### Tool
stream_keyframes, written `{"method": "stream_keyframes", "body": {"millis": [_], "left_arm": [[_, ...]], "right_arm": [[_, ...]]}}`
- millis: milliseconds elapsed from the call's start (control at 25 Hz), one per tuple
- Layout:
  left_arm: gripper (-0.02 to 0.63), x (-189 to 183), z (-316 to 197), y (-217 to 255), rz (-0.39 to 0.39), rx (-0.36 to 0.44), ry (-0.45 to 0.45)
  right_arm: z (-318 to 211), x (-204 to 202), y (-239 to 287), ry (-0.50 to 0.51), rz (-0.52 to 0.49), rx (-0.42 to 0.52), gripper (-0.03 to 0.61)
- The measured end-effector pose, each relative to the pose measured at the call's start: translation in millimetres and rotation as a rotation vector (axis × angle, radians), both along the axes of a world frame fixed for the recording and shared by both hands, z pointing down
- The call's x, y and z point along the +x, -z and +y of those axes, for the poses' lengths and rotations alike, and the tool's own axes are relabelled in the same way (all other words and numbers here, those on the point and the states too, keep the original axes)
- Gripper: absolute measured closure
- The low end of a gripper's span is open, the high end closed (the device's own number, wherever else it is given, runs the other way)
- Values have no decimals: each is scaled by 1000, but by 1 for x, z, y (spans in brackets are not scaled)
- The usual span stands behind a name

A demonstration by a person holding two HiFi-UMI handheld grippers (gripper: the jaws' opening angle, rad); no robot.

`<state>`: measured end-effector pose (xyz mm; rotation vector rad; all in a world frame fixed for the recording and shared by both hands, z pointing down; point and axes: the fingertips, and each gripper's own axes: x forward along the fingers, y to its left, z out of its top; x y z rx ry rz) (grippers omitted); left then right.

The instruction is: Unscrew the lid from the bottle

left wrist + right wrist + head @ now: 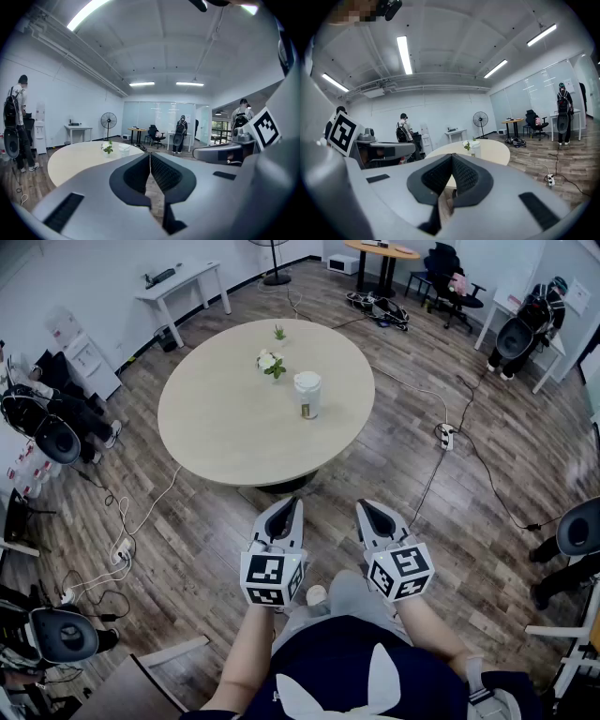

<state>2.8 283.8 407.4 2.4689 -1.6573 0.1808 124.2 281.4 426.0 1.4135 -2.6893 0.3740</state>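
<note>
A white-lidded bottle stands upright near the middle of the round beige table. It also shows far off in the left gripper view as the bottle and in the right gripper view as the bottle. My left gripper and right gripper hover side by side over the wooden floor, short of the table's near edge. Both are shut with nothing between the jaws. The left gripper and right gripper have their tips pressed together.
A small white flower pot and a tiny green plant sit on the table beyond the bottle. Cables and power strips lie on the floor. People with backpacks stand at the room's edges, with desks and a chair behind.
</note>
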Motion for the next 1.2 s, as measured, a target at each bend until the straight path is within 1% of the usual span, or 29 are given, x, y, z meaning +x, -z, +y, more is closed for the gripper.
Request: {"method": "stream_keyframes", "body": {"millis": [120, 240, 360, 760, 960, 1080, 1200], "left_arm": [[589, -1, -8, 1, 5, 11, 7], [589, 5, -12, 0, 11, 8, 3], [588, 8, -22, 0, 3, 11, 3], [588, -12, -84, 7, 0, 6, 43], [588, -15, -116, 1, 2, -8, 21], [588, -19, -138, 0, 2, -9, 26], [586, -25, -157, -1, -14, 9, 31]], "right_arm": [[-9, 0, 1, 3, 2, 13, 575], [-13, 4, 1, 12, -3, 16, 575], [-25, 4, 2, 24, -16, 21, 575], [-90, -5, 8, 54, -23, 10, 574], [-128, -11, 6, 63, -27, -3, 572], [-151, -15, 6, 69, -29, -10, 571], [-172, -19, 4, 81, -36, -19, 521]]}}
